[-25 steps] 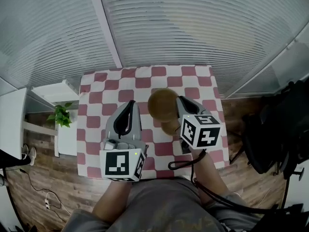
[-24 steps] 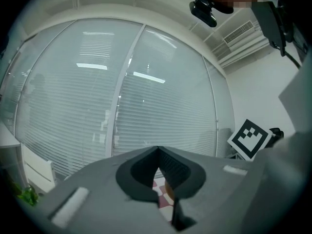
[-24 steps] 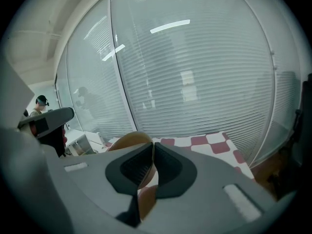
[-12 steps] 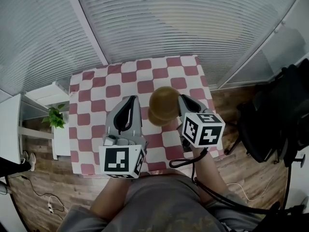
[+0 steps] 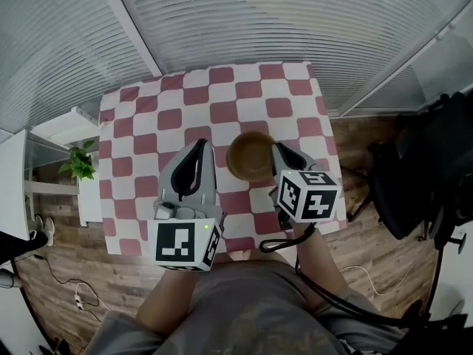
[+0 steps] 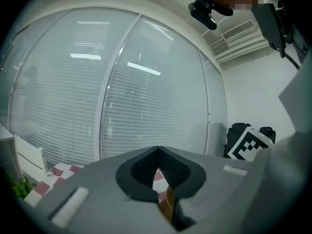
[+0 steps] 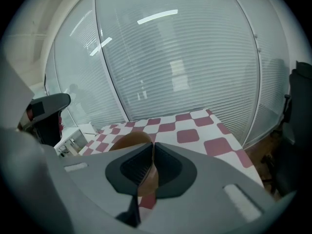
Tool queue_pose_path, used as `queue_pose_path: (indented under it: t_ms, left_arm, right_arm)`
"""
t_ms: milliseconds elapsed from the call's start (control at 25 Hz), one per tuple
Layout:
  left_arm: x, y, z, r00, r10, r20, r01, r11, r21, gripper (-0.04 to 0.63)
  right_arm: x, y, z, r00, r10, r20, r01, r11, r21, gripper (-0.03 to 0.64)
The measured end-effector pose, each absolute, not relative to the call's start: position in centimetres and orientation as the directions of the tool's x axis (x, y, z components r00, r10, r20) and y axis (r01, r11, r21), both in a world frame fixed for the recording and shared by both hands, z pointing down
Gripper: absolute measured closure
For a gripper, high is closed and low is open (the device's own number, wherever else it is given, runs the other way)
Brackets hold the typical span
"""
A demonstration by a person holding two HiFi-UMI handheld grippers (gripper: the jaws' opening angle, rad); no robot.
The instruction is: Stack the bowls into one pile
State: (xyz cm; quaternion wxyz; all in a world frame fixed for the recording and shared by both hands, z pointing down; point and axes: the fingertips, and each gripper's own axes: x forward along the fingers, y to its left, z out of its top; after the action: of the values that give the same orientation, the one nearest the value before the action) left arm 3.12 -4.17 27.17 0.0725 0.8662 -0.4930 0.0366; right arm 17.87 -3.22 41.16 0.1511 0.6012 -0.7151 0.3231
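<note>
A brown bowl sits near the middle of the red-and-white checked table in the head view. It reads as one round shape, so I cannot tell whether another bowl lies under it. My right gripper is shut on its right rim. In the right gripper view the jaws pinch the brown rim, and the bowl curves off to the left. Just left of the bowl, my left gripper is shut and empty. A brown sliver of bowl shows below its tips.
White blinds cover the glazed wall beyond the table. A small green plant and a white shelf stand to the left. A black chair is on the wooden floor at the right.
Two brown bowls showed side by side a second ago. My right gripper has brought the held one over the other, and only one round shape shows now. The left gripper has stayed put.
</note>
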Motion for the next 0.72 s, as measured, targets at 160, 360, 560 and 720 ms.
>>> queue_pose_path:
  t_ms: [160,360,560,720]
  left_arm:
    - [3.2,-4.5,28.8,0.509,-0.845,0.163,-0.861,-0.498,0.104,0.595]
    - [3.5,-4.8,30.8,0.511,-0.836,0.199,-0.859,-0.496,0.125,0.595]
    - [3.7,-5.2,32.5,0.515,-0.826,0.230,-0.857,-0.495,0.141,0.595]
    - [3.8,-5.5,33.1,0.516,-0.822,0.241,-0.857,-0.494,0.149,0.595]
  right_arm:
    - [17.7,-3.1,43.5,-0.235,-0.737,0.634,-0.957,0.061,-0.284,0.575]
    - [17.3,-2.8,45.7,-0.234,-0.716,0.658,-0.959,0.060,-0.276,0.575]
    - [16.7,-3.0,47.0,-0.237,-0.703,0.671,-0.961,0.071,-0.266,0.574]
    - [16.4,-3.0,47.8,-0.222,-0.698,0.681,-0.969,0.079,-0.236,0.564]
